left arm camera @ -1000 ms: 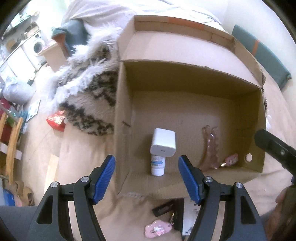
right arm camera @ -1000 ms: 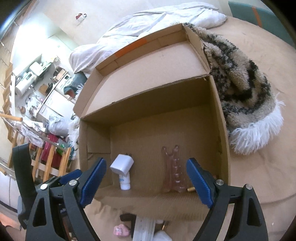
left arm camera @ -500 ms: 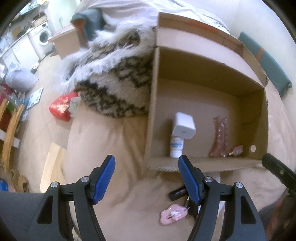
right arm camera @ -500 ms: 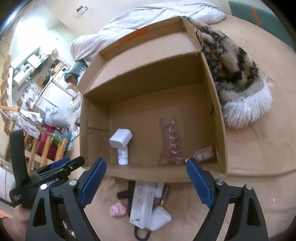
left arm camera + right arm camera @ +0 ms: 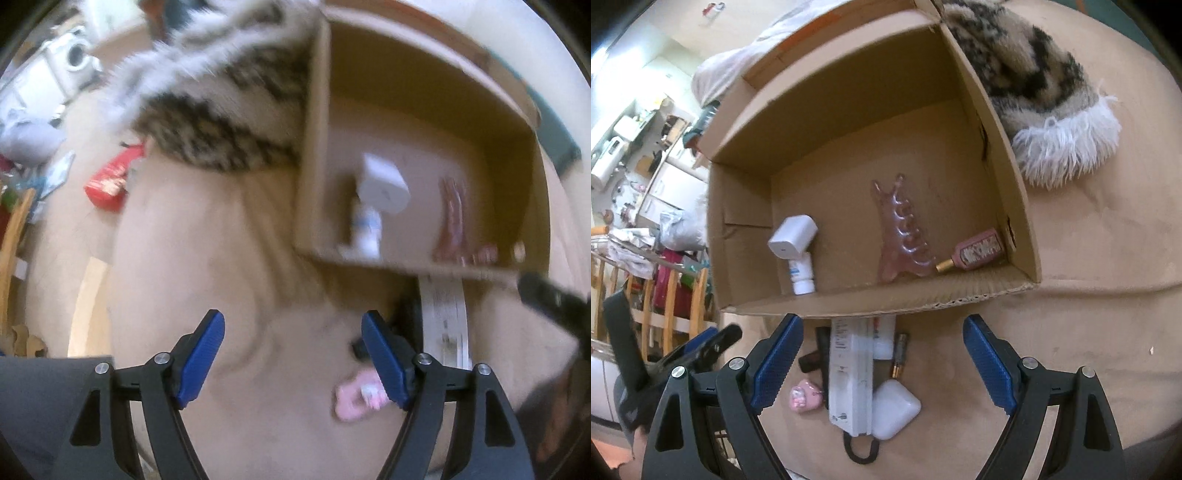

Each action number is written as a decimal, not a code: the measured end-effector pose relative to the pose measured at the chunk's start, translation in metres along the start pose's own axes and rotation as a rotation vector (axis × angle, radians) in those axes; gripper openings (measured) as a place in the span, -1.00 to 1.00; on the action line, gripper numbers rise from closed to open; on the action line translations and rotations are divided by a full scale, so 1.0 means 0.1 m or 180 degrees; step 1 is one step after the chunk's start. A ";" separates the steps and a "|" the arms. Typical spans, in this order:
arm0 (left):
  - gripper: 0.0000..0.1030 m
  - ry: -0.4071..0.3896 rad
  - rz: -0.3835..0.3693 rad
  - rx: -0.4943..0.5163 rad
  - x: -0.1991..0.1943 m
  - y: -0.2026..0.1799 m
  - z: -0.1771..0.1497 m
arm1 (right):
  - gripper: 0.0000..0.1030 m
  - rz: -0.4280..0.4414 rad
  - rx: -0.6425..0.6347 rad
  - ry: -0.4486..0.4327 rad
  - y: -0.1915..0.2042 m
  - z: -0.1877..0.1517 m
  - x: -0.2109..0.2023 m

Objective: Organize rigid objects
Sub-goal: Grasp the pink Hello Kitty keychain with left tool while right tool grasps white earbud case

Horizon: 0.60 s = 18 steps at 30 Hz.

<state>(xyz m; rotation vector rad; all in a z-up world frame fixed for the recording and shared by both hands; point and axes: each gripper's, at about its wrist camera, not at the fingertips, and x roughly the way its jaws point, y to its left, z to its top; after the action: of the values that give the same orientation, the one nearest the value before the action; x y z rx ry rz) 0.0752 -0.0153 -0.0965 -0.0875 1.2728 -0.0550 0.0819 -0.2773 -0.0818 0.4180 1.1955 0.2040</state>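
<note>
An open cardboard box (image 5: 1015,206) on the beige bed holds a white charger (image 5: 793,238) lying on a small white bottle (image 5: 802,275), a pink hair claw (image 5: 901,236) and a small pink perfume bottle (image 5: 977,253). In front of the box lie a long white box (image 5: 847,376), a white case (image 5: 895,408), a pink charm (image 5: 804,397), dark tubes (image 5: 899,354) and a black hair tie (image 5: 860,448). My right gripper (image 5: 882,365) is open and empty above this pile. My left gripper (image 5: 293,356) is open and empty, left of the pink charm (image 5: 356,400); its view is blurred.
A furry leopard-print throw (image 5: 1041,85) lies against the box's side. A red packet (image 5: 110,181) lies on the floor off the bed's left edge. Wooden chairs (image 5: 665,302) and room clutter stand further left. Bare beige sheet (image 5: 1089,314) lies right of the pile.
Both grippers have pulled back from the box toward me, staying open. The pile in front of the box has come into fuller view. The left view swung left.
</note>
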 end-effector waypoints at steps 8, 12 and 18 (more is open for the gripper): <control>0.44 0.0459 -0.0326 0.0161 0.29 -0.33 -0.33 | 0.82 -0.0071 -0.0060 0.0134 0.03 -0.03 0.12; 0.37 0.0558 -0.0257 0.0356 0.40 -0.47 -0.42 | 0.82 -0.0069 -0.0025 0.0339 -0.01 -0.12 0.17; -0.38 0.0505 -0.0099 0.0600 0.46 -0.59 -0.50 | 0.79 -0.0402 -0.0087 0.0787 -0.13 -0.37 0.34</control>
<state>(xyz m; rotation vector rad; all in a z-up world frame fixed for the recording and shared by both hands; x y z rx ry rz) 0.0418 -0.0801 -0.1491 0.0607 1.4186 -0.2117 0.0589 -0.2690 -0.1281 0.2975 1.4555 0.1658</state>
